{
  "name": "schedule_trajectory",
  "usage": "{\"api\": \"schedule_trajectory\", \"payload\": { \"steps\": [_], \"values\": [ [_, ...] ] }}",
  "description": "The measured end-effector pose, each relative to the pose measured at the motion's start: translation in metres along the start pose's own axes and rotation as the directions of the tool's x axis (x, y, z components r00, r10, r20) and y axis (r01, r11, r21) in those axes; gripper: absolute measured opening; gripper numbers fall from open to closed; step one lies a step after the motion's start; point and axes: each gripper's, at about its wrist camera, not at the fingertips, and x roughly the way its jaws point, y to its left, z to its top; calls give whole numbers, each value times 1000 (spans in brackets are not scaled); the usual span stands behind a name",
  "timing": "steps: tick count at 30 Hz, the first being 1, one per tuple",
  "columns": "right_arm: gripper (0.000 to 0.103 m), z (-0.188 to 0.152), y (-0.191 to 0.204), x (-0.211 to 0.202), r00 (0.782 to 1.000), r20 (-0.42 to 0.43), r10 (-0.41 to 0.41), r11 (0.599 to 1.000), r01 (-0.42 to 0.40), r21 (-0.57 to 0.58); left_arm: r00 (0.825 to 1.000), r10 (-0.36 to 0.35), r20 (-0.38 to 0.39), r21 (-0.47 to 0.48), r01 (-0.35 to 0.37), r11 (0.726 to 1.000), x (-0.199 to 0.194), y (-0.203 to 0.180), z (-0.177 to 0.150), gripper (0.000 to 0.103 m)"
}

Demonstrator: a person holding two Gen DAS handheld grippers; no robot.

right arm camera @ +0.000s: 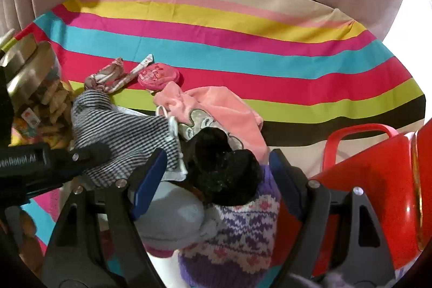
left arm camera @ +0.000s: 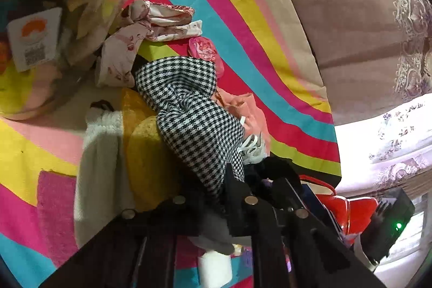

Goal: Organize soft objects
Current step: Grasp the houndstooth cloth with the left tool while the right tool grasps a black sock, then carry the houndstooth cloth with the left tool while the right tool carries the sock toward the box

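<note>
A black-and-white houndstooth cloth (left arm camera: 189,109) hangs from my left gripper (left arm camera: 216,196), which is shut on its lower end; it also shows in the right wrist view (right arm camera: 124,136). My right gripper (right arm camera: 218,166) is open, its blue-padded fingers (right arm camera: 148,180) on either side of a black pompom (right arm camera: 224,172) on a purple knit hat (right arm camera: 237,228). A grey sock (right arm camera: 172,217) lies beside the hat. A pink plush garment (right arm camera: 216,109) and a small pink sock (right arm camera: 156,76) lie behind the pompom.
All lie on a bright striped sheet (right arm camera: 243,50). A red basket (right arm camera: 378,172) stands at the right. A clear jar of snacks (right arm camera: 40,88) is at the left. A floral cloth (left arm camera: 151,26), a yellow cloth (left arm camera: 151,153) and a white fluffy cloth (left arm camera: 102,158) lie nearby.
</note>
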Motion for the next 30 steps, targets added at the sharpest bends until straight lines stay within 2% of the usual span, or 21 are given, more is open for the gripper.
{"api": "schedule_trajectory", "payload": {
  "steps": [2, 4, 6, 9, 12, 21, 30],
  "values": [
    [80, -1, 2, 6, 1000, -9, -3, 1000, 3, -11, 1000, 11, 27, 37, -12, 999, -8, -3, -1, 8],
    [68, -2, 1, 13, 1000, -26, 8, 1000, -8, -8, 998, 17, 56, 64, -21, 998, -18, -6, -3, 8],
    [34, -5, -2, 18, 998, -48, 38, 999, -38, 6, 996, 20, 91, 88, -29, 996, -31, -9, -7, 8],
    [22, -10, -5, 14, 996, -34, 77, 997, -77, 22, 992, 13, 128, 118, -28, 993, -46, -13, -9, 8],
    [17, -13, -3, -4, 995, 21, 98, 995, -98, 5, 985, 12, 173, 149, -38, 988, -61, -18, -11, 8],
    [16, -21, -11, -70, 973, 149, 177, 983, -182, 19, 967, -46, 251, 214, -9, 977, -94, -33, -22, 7],
    [16, -48, -23, -123, 949, 193, 247, 966, -257, 27, 957, -86, 278, 257, 12, 966, -118, -47, -42, 7]
  ]
}}
